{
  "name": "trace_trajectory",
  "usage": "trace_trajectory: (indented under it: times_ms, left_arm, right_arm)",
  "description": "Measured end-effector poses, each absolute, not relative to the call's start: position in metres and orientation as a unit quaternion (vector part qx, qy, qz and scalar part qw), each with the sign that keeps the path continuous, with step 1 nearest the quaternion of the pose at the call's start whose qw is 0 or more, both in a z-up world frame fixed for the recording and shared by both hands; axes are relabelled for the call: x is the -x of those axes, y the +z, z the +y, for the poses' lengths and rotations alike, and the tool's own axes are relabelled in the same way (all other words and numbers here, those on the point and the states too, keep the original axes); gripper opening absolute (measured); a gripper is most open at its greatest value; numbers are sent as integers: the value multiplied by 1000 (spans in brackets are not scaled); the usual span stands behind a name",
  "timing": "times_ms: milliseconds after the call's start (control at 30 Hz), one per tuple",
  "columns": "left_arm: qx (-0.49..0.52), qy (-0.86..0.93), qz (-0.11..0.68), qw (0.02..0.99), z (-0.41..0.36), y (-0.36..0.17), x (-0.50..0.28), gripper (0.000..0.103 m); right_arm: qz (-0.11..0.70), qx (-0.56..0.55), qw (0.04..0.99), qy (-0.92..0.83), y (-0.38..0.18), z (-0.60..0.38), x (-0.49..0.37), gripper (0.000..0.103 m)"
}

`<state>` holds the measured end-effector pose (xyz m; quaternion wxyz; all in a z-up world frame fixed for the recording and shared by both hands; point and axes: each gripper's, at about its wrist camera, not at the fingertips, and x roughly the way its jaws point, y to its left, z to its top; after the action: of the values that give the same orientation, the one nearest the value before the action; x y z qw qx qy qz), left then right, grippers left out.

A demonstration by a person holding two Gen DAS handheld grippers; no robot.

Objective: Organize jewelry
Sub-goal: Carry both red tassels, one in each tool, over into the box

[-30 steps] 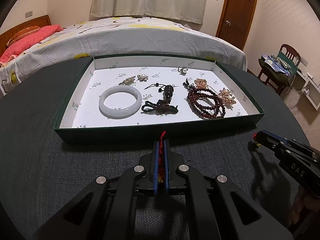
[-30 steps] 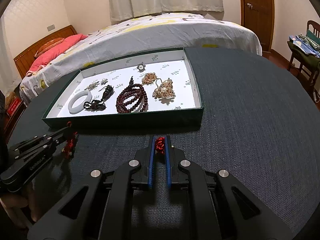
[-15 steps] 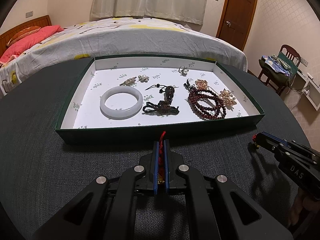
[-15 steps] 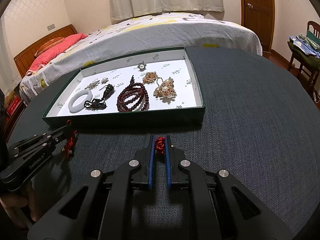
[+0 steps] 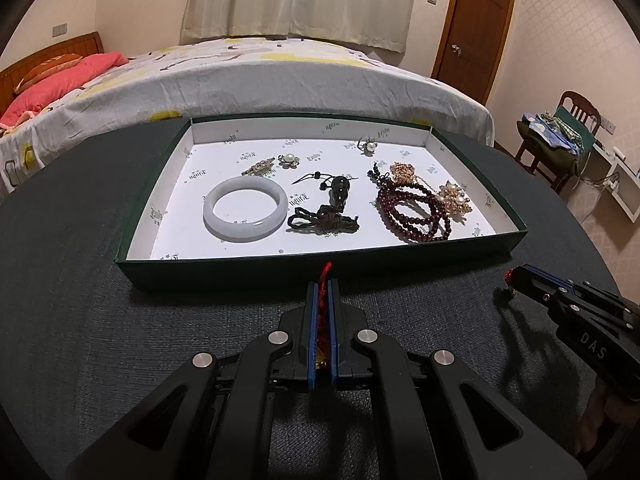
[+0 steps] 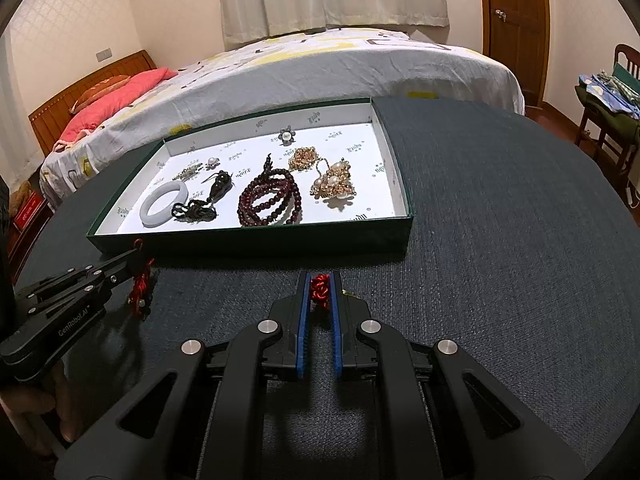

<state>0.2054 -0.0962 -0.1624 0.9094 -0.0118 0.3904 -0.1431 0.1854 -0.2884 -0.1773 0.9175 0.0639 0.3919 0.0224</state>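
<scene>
Dim warm indoor light, soft shadows, sharp focus, strong fisheye bending and dark vignetted corners.

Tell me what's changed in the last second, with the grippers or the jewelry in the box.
Nothing visibly changed. The left gripper stays shut on a red knotted cord, the right gripper on another red knot, both short of the green box; the jewelry inside lies as before.

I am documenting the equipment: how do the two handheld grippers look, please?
Both the left gripper and the right gripper are matte black linkages with silver round pivot pins and thin blue-padded fingers. White lettering marks their sides. No sleeves or cables are visible.
</scene>
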Motion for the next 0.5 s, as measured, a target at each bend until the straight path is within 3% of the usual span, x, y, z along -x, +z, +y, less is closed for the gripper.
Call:
trace_trajectory:
  times_ms: [500]
  left_arm:
    - [15,-152,362,920,-95,-141,-196,5]
  right_arm:
    - [370,-63,927,29,-161,-286,-178,9]
